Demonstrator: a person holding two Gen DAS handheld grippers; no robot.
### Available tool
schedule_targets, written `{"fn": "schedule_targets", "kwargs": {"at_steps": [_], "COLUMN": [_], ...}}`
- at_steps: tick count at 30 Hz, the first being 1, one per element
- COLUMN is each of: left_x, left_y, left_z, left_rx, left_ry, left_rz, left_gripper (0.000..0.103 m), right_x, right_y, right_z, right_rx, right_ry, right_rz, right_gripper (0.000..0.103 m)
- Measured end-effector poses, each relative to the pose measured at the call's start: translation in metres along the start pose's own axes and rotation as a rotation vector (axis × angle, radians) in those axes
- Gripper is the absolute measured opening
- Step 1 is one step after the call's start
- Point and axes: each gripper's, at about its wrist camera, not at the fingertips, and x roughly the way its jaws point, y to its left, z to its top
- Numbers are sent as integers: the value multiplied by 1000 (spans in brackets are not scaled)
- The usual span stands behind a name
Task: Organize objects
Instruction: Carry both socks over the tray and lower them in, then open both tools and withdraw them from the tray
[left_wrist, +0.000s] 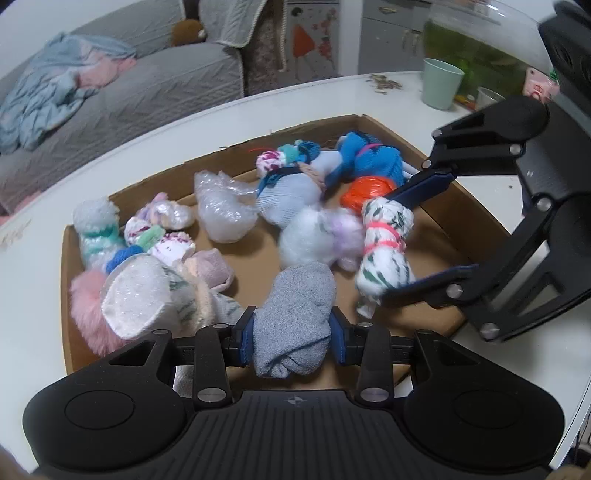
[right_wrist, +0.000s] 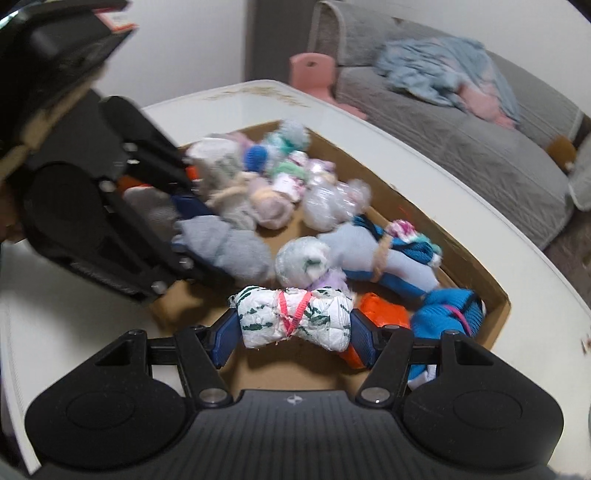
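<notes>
Sock bundles: piled in cardboard box (left_wrist: 476, 206) on white desk (left_wrist: 155, 147); two more carried above it.
L tongs (left_wrist: 291, 334): clamped on grey sock roll (left_wrist: 295, 306), hanging low over near edge of box.
R tongs (right_wrist: 293, 325): squeezing white-green bundle (right_wrist: 295, 321) w/ pink tie, endwise, just above box floor, beside orange bundle (right_wrist: 384, 310).
Step, prob.: set both down inside box.
How: lower till each touches cardboard, then let go; aim for bare gap mid-box, not on top of others.
Risk: tongs close together; release one at a time, lift straight up.
</notes>
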Motion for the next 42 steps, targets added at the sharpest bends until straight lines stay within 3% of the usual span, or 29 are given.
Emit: {"fn": "schedule_targets", "kwargs": {"at_steps": [8,18,21,29,36,42], "left_x": [5,12,14,7,0,-12], "left_y": [-4,-7,-6,0,-3,-3], "left_z": [-7,-2,-7,-4,-5,-8], "left_rx": [67,102,90,36,4,-59], "left_ry": [17,42,52,36,29,7], "left_rz": [-49,-61,-60,-34,-18,0], "left_gripper": [46,49,52,76,78,87], "right_x": [11,26,28,24,21,9], "right_y": [11,6,4,1,3,1], "right_z": [5,11,9,7,7,4], "right_rx": [-163,-249,-236,-203,-201,-154], "right_ry": [108,154,157,158,165,145], "right_rz": [80,103,104,97,76,38], "right_gripper": [59,59,61,64,66,78]}}
